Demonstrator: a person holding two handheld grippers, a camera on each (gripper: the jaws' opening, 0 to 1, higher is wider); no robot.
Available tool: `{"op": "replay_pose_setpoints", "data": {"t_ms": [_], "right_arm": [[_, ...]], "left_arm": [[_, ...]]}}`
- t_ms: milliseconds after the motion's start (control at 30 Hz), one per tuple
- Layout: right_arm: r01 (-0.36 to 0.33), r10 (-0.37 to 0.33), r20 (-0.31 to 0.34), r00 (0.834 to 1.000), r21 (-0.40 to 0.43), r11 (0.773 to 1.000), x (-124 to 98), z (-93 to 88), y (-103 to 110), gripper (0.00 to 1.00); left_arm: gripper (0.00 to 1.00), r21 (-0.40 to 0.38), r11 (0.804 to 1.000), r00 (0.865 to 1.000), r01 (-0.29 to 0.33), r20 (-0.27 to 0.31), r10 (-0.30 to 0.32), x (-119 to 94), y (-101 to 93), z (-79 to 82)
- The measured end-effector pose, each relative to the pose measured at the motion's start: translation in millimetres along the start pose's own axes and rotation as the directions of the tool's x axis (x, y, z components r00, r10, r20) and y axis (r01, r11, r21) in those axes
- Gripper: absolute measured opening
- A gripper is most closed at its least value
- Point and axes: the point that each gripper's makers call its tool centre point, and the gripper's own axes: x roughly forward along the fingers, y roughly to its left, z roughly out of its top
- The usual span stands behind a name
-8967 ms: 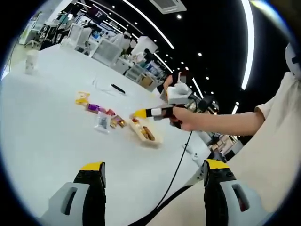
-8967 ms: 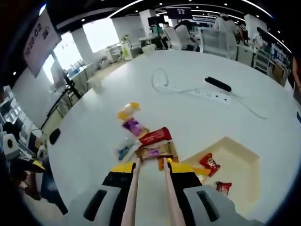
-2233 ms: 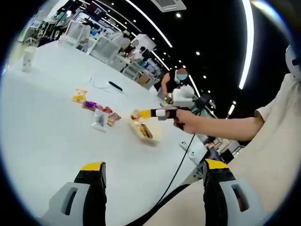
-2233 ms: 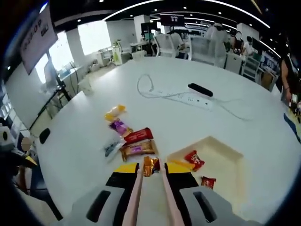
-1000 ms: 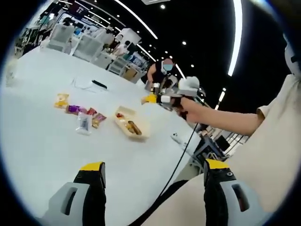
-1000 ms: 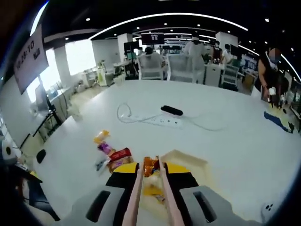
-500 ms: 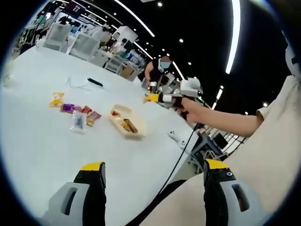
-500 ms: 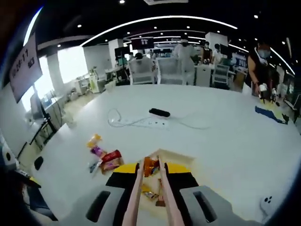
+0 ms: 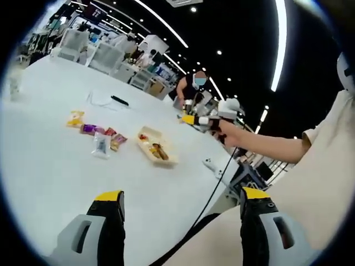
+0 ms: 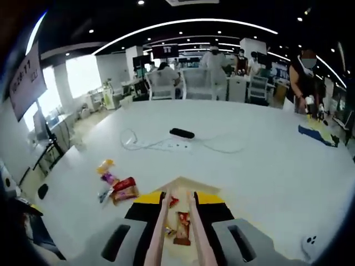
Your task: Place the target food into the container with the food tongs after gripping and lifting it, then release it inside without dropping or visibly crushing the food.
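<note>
White tabletop [image 9: 50, 166], left gripper view: left gripper [image 9: 180, 221] jaws wide apart, nothing between them.
Tray: tray [image 9: 165, 160] sits mid-tabletop with snacks [image 9: 154, 149] in it; spare wrappers [image 9: 100, 138] lie just beside.
Right gripper: right gripper [image 9: 191, 119] held up beyond the tray.
Right gripper view: tongs [image 10: 178, 224] hang over the tray [image 10: 180, 184], tips a little apart and bare; a snack [image 10: 183, 224] lies in the tray between them.
Progress: looks like it's dropped in; only pulling away left.
Writing: wall sign [image 10: 25, 77], too blurry to read.

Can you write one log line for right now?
right gripper: shut on tongs | tongs: empty, over container | snacks: in container | left gripper: open
</note>
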Motion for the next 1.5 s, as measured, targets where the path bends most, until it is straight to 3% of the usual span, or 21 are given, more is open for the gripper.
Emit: {"op": "replay_pose_setpoints", "data": {"t_ms": [667, 1000, 1267, 1500], "right_arm": [[-0.055, 0.056, -0.044, 0.997, 0.025, 0.998, 7, -12.7, 11, 0.24], [-0.109, 0.111, -0.077, 0.991, 0.019, 0.994, 18, -20.6, 33, 0.26], [-0.183, 0.171, -0.139, 0.975, -0.075, 0.980, 29, -29.2, 63, 0.27], [-0.224, 0.195, -0.178, 0.964, -0.159, 0.962, 38, -28.9, 76, 0.28]], "left_arm": [[0.85, -0.003, 1.000, 1.000, -0.004, 0.010, 0.004, 3, 0.3, 0.3], [0.85, -0.015, 1.000, 1.000, -0.018, 0.020, 0.019, 0, 3.9, -1.1], [0.85, -0.026, 0.999, 0.999, -0.031, 0.029, 0.032, -1, 9.5, -2.2], [0.85, -0.041, 0.998, 0.997, -0.045, 0.053, 0.047, -5, 12.9, -1.7]]}}
